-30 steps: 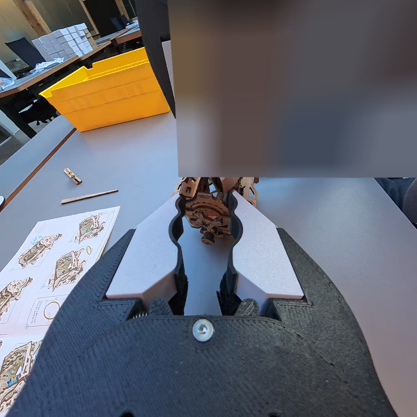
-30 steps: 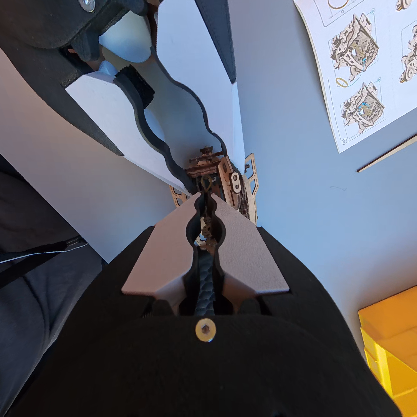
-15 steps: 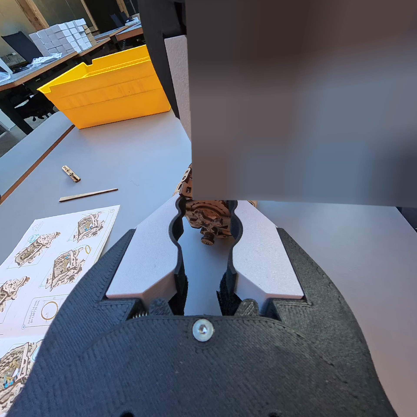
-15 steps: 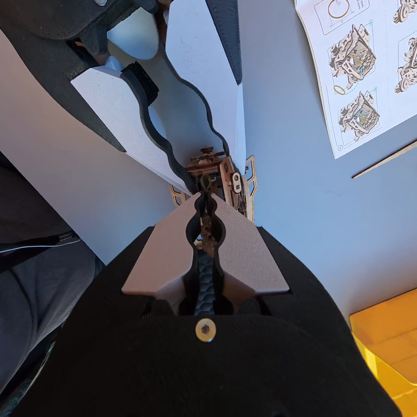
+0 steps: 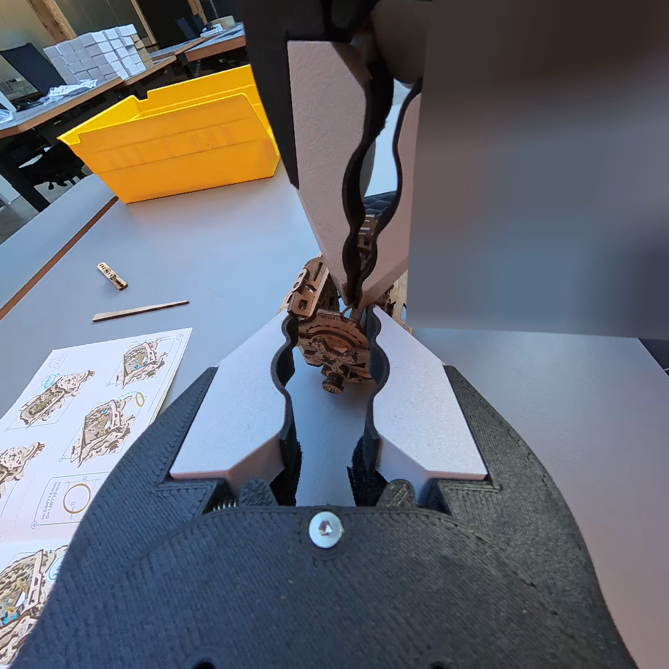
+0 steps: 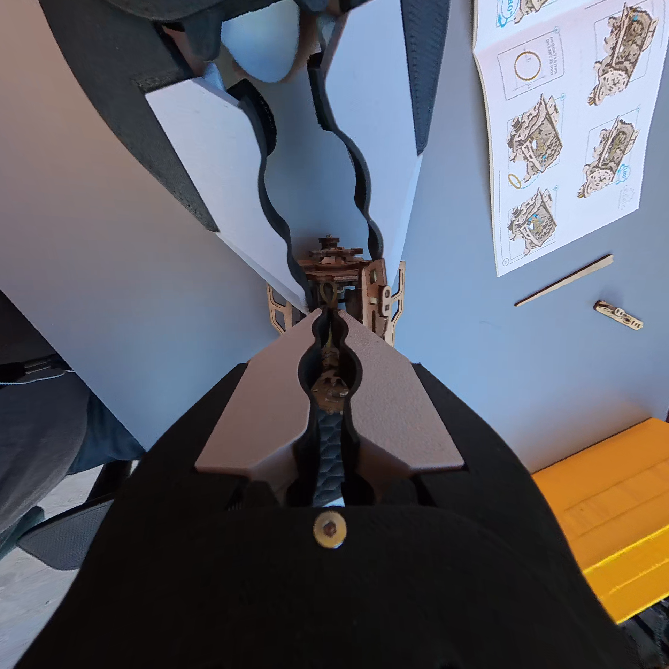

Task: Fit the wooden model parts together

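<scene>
Right now the left tool (image 5: 331, 338) clamps the wooden model (image 5: 335, 347); above it, the right tool (image 6: 328, 313) pinches a yellow rubber band (image 6: 327, 291), which probably needs hooking next.

- A yellow bin (image 5: 173, 144) stands at the far side of the grey table (image 5: 217, 235).
- An instruction sheet (image 5: 83, 398) lies flat near the table's left edge.
- Stacked white boxes (image 5: 97, 58) sit on a desk (image 5: 61, 108) behind.
</scene>
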